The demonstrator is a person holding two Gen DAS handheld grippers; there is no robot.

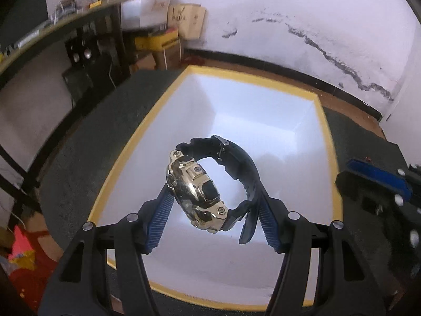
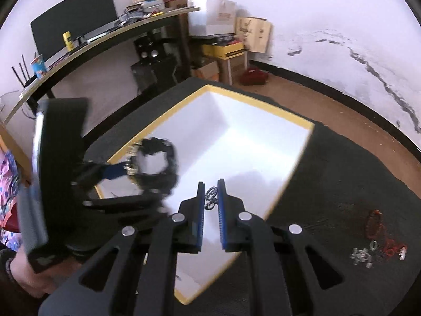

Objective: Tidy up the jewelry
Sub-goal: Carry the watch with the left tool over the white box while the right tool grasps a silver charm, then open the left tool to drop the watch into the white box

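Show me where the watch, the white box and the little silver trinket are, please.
watch [image 1: 194, 192]: left wrist view, on its gold case.
white box [image 1: 147, 131]: left wrist view, on its yellow rim.
silver trinket [image 2: 210, 193]: right wrist view, on its round part between the fingers.

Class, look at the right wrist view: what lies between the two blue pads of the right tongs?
A small silver jewelry piece is pinched between the right tongs, hanging above the white box.

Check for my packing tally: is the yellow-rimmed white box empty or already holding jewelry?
Empty: the yellow-rimmed white box shows bare white floor; the gold-cased black-strapped watch hangs above it.
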